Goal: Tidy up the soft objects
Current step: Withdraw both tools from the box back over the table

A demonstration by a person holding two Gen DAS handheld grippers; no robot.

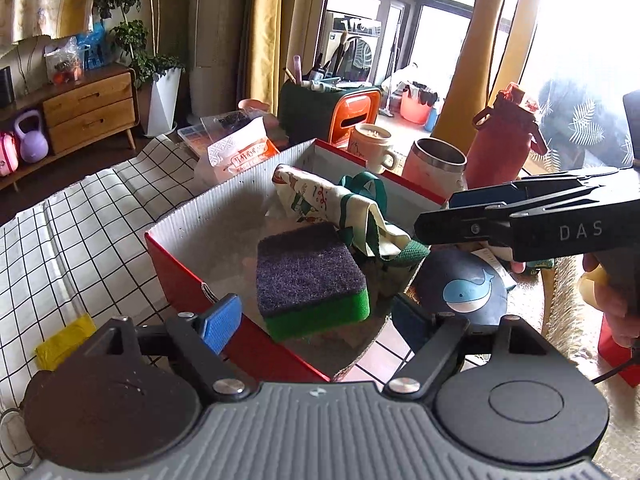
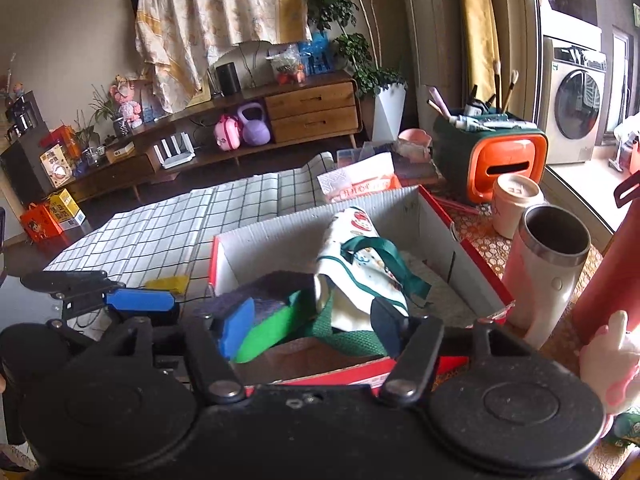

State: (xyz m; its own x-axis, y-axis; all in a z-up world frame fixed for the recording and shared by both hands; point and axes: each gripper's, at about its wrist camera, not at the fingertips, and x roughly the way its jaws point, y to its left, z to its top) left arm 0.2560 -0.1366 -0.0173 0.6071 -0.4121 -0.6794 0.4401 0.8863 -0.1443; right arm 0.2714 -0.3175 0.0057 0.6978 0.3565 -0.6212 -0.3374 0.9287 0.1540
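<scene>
A red box with white corrugated walls point(image 1: 224, 200) point(image 2: 320, 208) holds a sponge point(image 1: 312, 280) point(image 2: 276, 320) with a purple scouring top and a green base, lying tilted. Beside it, a white printed cloth bag point(image 1: 320, 200) point(image 2: 360, 264) with green straps is draped in the box. My left gripper point(image 1: 316, 320) hangs open over the box's near edge, its pads clear of the sponge. My right gripper point(image 2: 312, 326) point(image 1: 444, 216) is open too, above the bag's green strap, with nothing pinched. One blue pad point(image 2: 140, 300) of the left gripper shows at the left of the right wrist view.
A steel tumbler point(image 1: 436, 164) point(image 2: 548, 264), red bottle point(image 1: 500, 148), white mug point(image 1: 372, 144) and orange-green caddy point(image 1: 332, 112) stand behind the box. A dark round whale pad point(image 1: 464, 284) and pink plush point(image 2: 612, 360) lie right. Checked cloth point(image 1: 80, 220) with a yellow scrap point(image 1: 64, 344) spreads left.
</scene>
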